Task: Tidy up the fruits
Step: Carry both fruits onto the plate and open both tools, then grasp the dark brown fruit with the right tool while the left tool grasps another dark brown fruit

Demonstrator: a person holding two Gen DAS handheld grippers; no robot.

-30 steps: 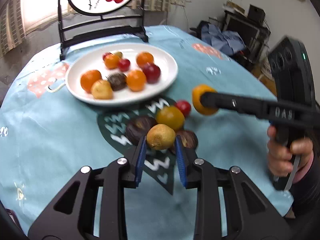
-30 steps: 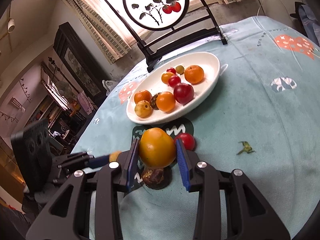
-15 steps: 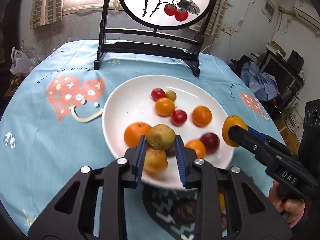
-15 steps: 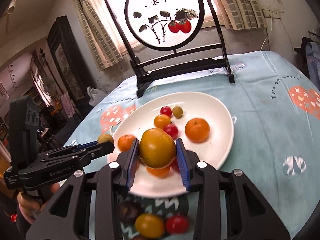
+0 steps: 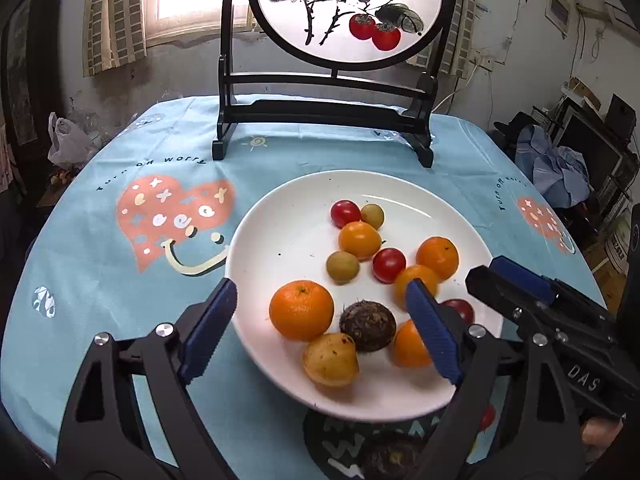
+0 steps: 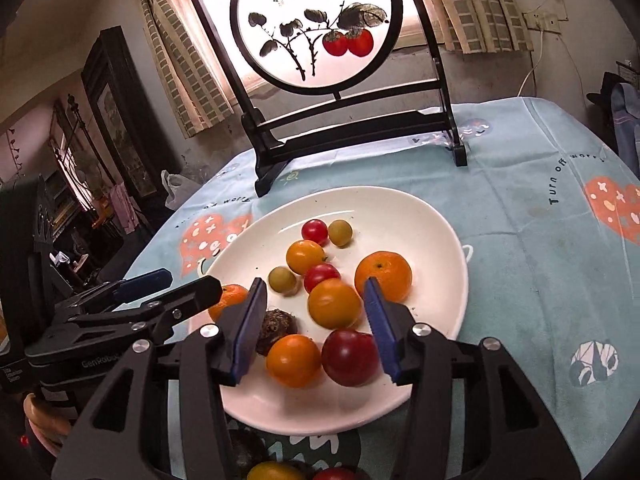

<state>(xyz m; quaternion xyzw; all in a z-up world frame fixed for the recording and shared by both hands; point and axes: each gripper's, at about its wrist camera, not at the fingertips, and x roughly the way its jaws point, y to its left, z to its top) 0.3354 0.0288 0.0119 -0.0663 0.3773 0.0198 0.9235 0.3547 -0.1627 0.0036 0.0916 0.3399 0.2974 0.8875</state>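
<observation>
Painted round screen (black stand) on blue tablecloth.

Orange, red and brown fruits lie loose on the white plate

- The dark brown fruit below the white plate is cut by the bottom edge, and the left gripper covers part of it.
- The yellow fruit is cut by the bottom edge.
- The red plum is mostly behind a blue pad.
</observation>
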